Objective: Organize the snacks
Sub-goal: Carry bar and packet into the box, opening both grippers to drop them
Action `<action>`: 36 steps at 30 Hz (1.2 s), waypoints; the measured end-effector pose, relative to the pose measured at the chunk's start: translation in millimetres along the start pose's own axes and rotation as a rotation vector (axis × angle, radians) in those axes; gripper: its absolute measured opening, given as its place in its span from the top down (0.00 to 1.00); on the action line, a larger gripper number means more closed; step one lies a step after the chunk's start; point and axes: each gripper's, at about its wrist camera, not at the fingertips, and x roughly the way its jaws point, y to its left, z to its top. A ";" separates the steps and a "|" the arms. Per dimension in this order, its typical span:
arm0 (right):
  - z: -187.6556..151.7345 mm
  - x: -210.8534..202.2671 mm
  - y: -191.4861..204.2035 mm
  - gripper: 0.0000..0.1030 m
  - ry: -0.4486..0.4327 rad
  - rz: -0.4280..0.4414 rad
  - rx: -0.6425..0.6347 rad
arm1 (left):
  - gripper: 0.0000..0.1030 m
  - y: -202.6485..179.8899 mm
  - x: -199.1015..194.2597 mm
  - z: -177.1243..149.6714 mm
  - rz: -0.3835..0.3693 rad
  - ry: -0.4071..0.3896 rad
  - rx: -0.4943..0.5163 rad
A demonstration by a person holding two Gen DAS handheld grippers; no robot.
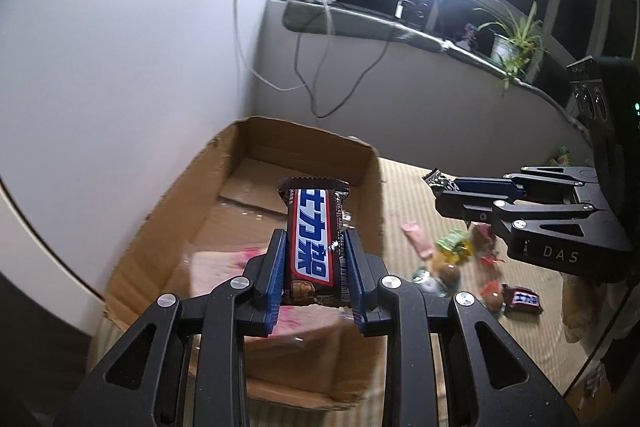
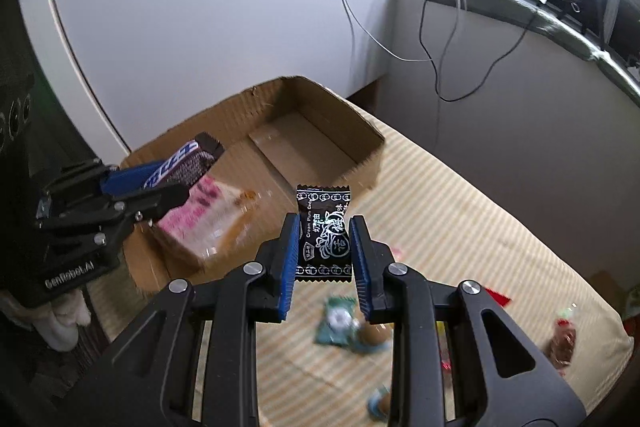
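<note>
Above the cardboard box (image 1: pixel 256 187), a chocolate bar (image 1: pixel 314 247) is clamped by the left tool (image 1: pixel 316 275); beside it, a black candy (image 2: pixel 324 239) (plum) is gripped by the right tool (image 2: pixel 325 259).

Brown chocolate bar (image 1: pixel 313 245) upright above cardboard box (image 1: pixel 224 163), black candy (image 2: pixel 324 235) upright

Pink packet (image 1: pixel 224 267) in box blurred; loose sweets (image 1: pixel 452 251) indistinct.

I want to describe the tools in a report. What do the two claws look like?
Both the left claw and the right claw are matte black linkage frames with silver rivets and ribbed blue pads. The right claw's body carries white letters "DAS"; the left claw's body reads "GenRobot.AI".
</note>
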 end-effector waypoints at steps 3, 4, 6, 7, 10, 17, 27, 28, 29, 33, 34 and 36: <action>9.8 10.0 4.3 0.75 0.003 0.011 0.000 | 0.74 7.1 2.3 1.6 0.014 0.001 -0.008; 14.0 14.6 7.1 0.75 0.004 0.013 -0.005 | 0.74 9.9 3.5 2.4 0.018 0.001 -0.011; 19.1 21.0 10.3 0.75 0.008 0.019 -0.007 | 0.74 14.5 5.6 3.3 0.023 0.002 -0.020; 22.2 25.3 12.2 0.75 0.013 0.023 -0.009 | 0.74 16.5 6.7 3.6 0.025 0.004 -0.024; 28.5 36.6 16.6 0.75 0.023 0.023 -0.016 | 0.74 20.9 10.2 4.4 0.032 0.009 -0.029; 38.1 59.5 16.6 0.75 0.051 0.022 -0.014 | 0.74 26.6 17.0 7.6 0.042 0.016 -0.037; 42.2 71.1 19.3 0.74 0.059 0.032 -0.007 | 0.74 29.7 20.7 8.9 0.048 0.023 -0.045; 42.7 71.4 19.4 0.74 0.059 0.030 -0.009 | 0.74 29.8 20.7 8.8 0.051 0.022 -0.046; 42.9 71.1 19.9 0.74 0.058 0.028 -0.011 | 0.74 30.2 20.9 9.4 0.052 0.020 -0.048; 43.7 67.8 20.3 0.61 0.049 0.022 -0.010 | 0.74 31.0 19.2 10.5 0.058 0.016 -0.058; 43.8 66.2 20.5 0.56 0.044 0.019 -0.011 | 0.74 30.6 18.3 10.5 0.060 0.015 -0.056; 43.9 62.9 20.4 0.52 0.036 0.013 -0.011 | 0.74 30.1 17.0 10.7 0.063 0.011 -0.056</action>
